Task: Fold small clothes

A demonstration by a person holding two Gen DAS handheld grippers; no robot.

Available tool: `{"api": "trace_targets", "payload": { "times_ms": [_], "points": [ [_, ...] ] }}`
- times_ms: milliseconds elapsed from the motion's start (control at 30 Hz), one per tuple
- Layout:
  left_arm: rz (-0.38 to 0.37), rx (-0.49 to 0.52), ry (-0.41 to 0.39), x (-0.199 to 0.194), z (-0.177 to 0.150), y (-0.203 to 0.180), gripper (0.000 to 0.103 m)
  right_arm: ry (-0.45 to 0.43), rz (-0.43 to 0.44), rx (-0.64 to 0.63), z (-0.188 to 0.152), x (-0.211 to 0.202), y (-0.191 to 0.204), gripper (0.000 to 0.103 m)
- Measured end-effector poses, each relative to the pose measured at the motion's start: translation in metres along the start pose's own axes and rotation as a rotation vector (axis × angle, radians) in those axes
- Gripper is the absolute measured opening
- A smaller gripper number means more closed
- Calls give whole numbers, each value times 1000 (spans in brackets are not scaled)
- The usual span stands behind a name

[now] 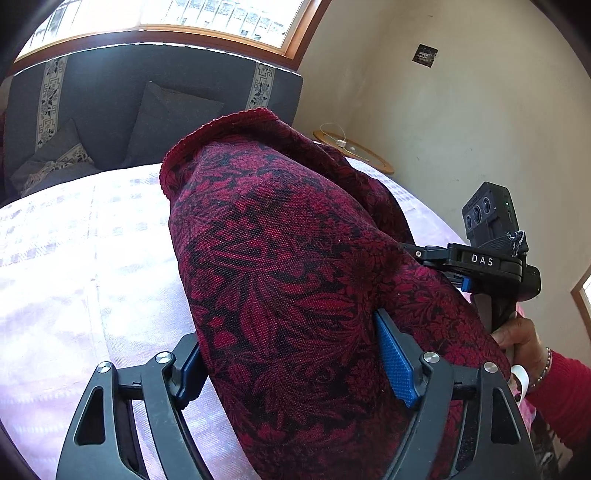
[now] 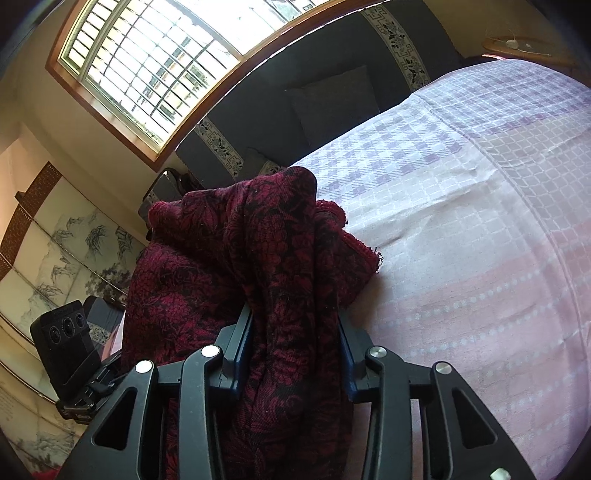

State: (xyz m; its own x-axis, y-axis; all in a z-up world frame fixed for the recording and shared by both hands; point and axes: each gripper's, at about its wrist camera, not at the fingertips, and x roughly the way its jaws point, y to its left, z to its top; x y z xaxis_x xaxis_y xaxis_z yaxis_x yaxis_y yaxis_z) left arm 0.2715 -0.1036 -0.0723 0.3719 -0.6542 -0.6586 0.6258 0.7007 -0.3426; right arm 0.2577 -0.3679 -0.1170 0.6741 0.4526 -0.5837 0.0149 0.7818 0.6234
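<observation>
Crimson floral cloth (image 1: 295,258) is held up above the bedspread (image 1: 74,277) — pinched by the left gripper (image 1: 291,354) and the right gripper (image 2: 295,332), both closed on it. Carrying-over seems underway; lowering flat is called for next. Only the left view shows the hand (image 1: 517,336).

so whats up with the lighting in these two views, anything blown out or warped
Left wrist: the window is blown out, the bedspread washed pale by glare, and the red patterned cloth stays sharp. Right wrist: the window is overexposed, the cloth backlit and dark. Both views show fisheye curvature with black corners.
</observation>
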Motion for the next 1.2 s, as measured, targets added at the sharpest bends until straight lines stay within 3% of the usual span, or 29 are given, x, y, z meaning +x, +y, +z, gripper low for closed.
{"api": "trace_targets", "payload": {
  "times_ms": [267,500,733,867,967,1033,1067,1200],
  "points": [
    [34,10,-3,-10,-5,-7,72,-16,6,18,2,-7,7,30],
    [32,0,14,-10,-3,-6,72,-8,-7,-3,4,-2,8,30],
    [4,-42,32,-4,5,10,91,63,-21,-5,10,5,3,55],
    [-19,-65,50,4,8,17,99,98,69,63,6,14,-9,54],
    [-80,-111,71,12,8,26,100,87,83,68,4,14,-11,50],
    [-94,-115,70,13,8,26,96,76,110,78,1,13,-14,43],
    [-100,-97,62,11,9,22,84,71,118,84,0,12,-15,40],
    [-48,-48,28,3,6,6,77,48,130,119,0,7,-14,37]
  ]
}}
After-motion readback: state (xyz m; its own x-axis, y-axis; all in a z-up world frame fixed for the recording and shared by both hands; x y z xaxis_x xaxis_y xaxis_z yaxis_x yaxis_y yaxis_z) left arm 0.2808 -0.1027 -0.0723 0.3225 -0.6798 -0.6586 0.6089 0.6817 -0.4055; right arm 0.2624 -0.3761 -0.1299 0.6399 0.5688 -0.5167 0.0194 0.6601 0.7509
